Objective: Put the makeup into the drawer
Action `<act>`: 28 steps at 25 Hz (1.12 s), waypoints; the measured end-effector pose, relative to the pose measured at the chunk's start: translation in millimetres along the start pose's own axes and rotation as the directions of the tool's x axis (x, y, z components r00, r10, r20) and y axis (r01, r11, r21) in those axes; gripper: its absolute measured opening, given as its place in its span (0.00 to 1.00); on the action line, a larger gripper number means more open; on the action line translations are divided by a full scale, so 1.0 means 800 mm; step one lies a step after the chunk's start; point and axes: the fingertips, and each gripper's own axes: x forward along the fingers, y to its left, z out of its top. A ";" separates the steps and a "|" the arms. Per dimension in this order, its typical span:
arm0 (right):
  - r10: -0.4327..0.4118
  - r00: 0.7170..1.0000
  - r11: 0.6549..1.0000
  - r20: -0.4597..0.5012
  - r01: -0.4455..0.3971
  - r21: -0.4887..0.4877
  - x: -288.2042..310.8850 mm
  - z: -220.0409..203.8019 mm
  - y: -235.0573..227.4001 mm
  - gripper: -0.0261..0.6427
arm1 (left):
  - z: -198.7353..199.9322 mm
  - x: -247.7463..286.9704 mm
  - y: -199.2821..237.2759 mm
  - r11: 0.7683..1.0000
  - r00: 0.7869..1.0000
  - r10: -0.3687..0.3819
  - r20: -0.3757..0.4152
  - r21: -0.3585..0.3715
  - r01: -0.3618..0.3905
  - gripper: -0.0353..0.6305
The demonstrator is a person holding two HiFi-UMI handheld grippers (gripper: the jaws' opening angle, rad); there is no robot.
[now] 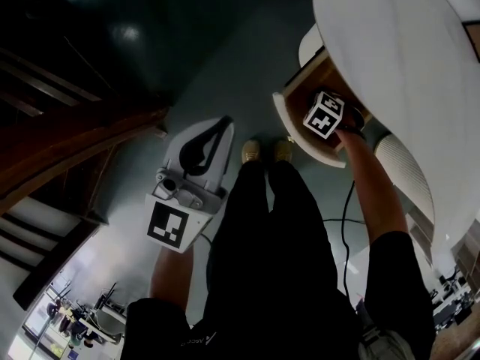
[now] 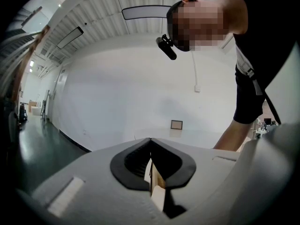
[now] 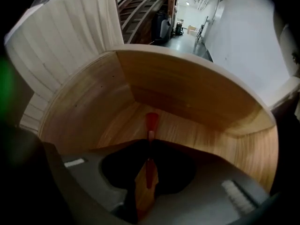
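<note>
A slim red makeup stick is pinched upright in my right gripper, which is shut on it. It hangs inside the open wooden drawer, its tip low near the drawer floor. In the head view the right gripper's marker cube sits in the drawer's mouth, and the jaws and the makeup are hidden below it. My left gripper hangs low by the person's left leg, away from the drawer. In the left gripper view it is shut, holds nothing, and faces a white wall.
The drawer juts from under a curved white tabletop. The person's shoes stand on the grey floor just left of the drawer. A black cable trails near the right arm. Dark wooden stairs rise at the left.
</note>
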 end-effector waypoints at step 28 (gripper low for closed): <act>-0.313 0.794 0.935 0.521 0.162 0.315 -0.353 0.078 0.048 0.14 | 0.073 0.021 -0.080 0.981 0.981 -0.185 0.058 0.068 0.181 0.07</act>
